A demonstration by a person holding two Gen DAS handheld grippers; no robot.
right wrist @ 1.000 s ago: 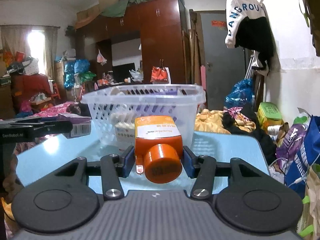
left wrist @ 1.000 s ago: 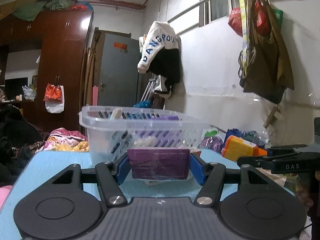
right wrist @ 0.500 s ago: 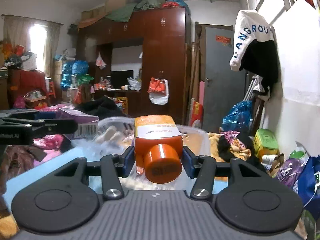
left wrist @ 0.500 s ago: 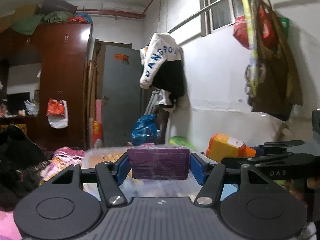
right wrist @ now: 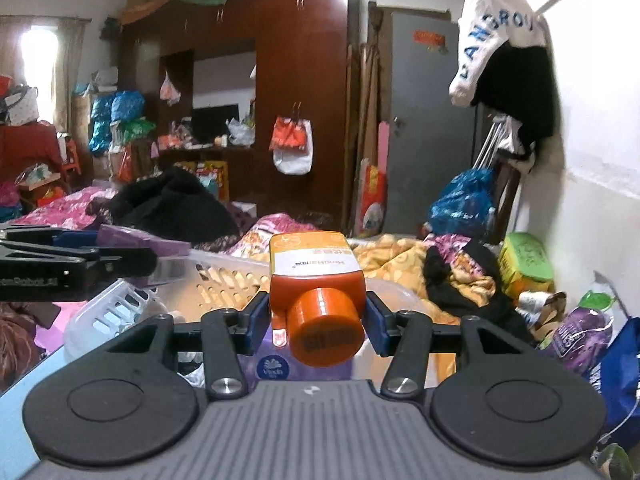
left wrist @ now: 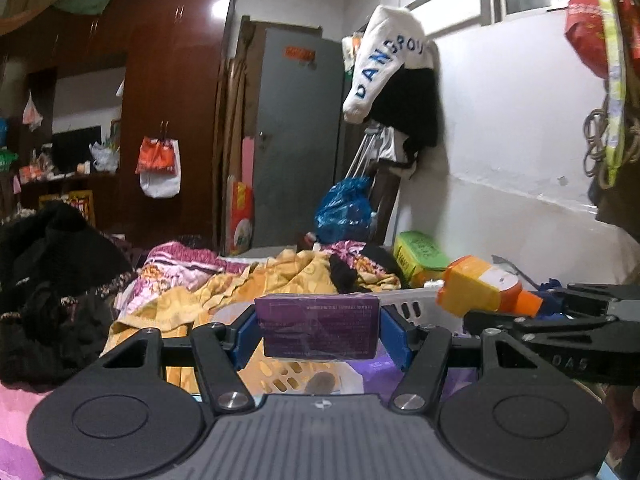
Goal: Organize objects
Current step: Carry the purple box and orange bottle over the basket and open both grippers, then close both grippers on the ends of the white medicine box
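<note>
My left gripper (left wrist: 318,332) is shut on a purple box (left wrist: 318,326) and holds it above the clear plastic basket (left wrist: 416,310). My right gripper (right wrist: 318,316) is shut on an orange bottle (right wrist: 314,276), cap toward the camera, also above the basket (right wrist: 224,276). The bottle shows in the left wrist view (left wrist: 480,286) at the right. The purple box shows in the right wrist view (right wrist: 144,242) at the left. A purple tissue pack (right wrist: 276,364) lies in the basket under the bottle.
A blue table edge (right wrist: 16,404) shows at lower left. Behind the basket lie piled yellow and pink bedclothes (left wrist: 248,280) and black clothes (left wrist: 52,256). A green box (right wrist: 524,260) and bags (right wrist: 576,332) sit by the right wall.
Both grippers have risen and moved forward with their loads. The basket now lies below them, seen from above its rim instead of from the side.
</note>
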